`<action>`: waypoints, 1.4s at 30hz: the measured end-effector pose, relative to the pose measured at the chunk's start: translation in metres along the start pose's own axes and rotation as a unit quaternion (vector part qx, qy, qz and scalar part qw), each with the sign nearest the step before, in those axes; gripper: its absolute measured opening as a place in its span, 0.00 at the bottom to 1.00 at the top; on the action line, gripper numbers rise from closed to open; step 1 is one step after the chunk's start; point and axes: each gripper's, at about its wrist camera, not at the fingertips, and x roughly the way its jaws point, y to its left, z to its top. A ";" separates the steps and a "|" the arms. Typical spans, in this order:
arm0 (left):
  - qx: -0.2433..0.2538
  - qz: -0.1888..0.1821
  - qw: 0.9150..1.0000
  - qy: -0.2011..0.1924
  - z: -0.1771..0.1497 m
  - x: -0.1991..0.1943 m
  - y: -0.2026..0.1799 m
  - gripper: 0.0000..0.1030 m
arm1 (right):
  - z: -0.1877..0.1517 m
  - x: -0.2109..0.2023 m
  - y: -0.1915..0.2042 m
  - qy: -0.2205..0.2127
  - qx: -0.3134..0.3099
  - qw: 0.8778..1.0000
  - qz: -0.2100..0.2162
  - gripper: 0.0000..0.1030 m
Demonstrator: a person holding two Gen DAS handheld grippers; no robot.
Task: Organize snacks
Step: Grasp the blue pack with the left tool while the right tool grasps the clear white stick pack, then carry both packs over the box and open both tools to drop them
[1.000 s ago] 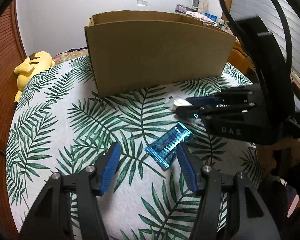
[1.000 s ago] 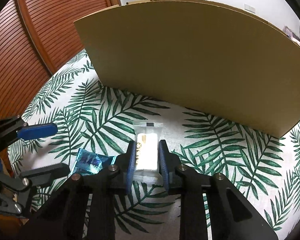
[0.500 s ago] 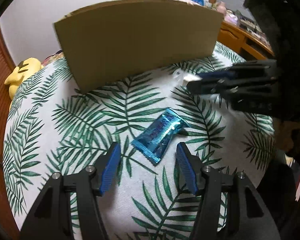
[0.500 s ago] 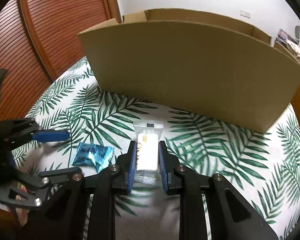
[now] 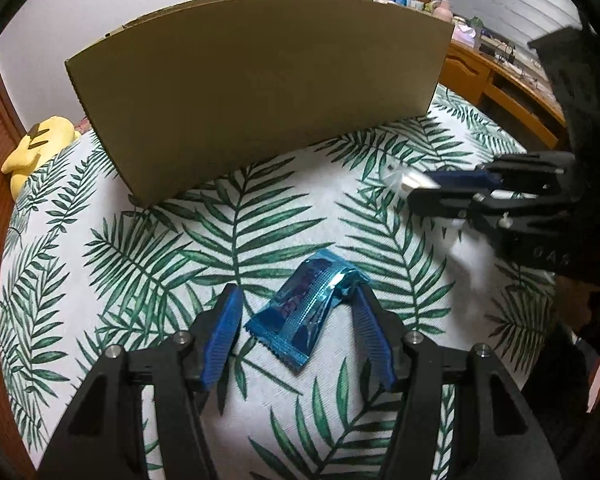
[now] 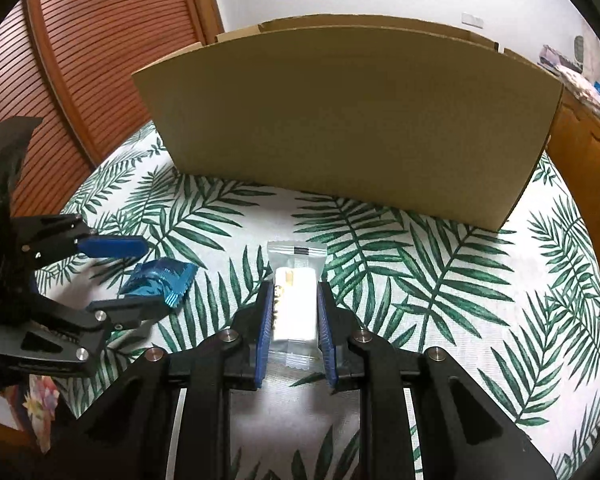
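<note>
Blue foil snack packet (image 5: 310, 309) lies flat, diagonal, on the leaf-print cloth (image 5: 260, 220). White bar in a clear wrapper (image 6: 294, 304) points toward the brown cardboard box (image 6: 352, 120).

A cardboard box (image 5: 256, 80) stands at the back of the tablecloth (image 5: 148, 240). Before it, the foil snack packet (image 5: 306, 310) lies between the left gripper's (image 5: 298, 334) fingers; the wrapped snack bar (image 6: 294, 304) sits right of it, between the right gripper's (image 6: 294, 334) fingers.

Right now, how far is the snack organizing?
Nothing visibly done: box contents are hidden. In hand: right gripper is shut on the white snack. The open left gripper straddles the blue snack on the tablecloth. Left: both into the cardboard box.
</note>
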 end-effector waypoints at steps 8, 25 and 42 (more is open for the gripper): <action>0.001 -0.006 1.000 -0.007 0.003 0.003 -0.002 0.34 | -0.003 0.003 -0.008 -0.005 0.011 1.000 0.013 0.19; -0.029 -0.002 0.998 -0.055 0.000 -0.022 -0.001 0.18 | -0.005 0.003 -0.002 -0.023 -0.001 1.000 -0.006 0.19; -0.042 0.003 0.989 -0.144 0.034 -0.079 0.004 0.18 | 0.005 -0.051 -0.010 -0.098 0.003 0.995 -0.021 0.19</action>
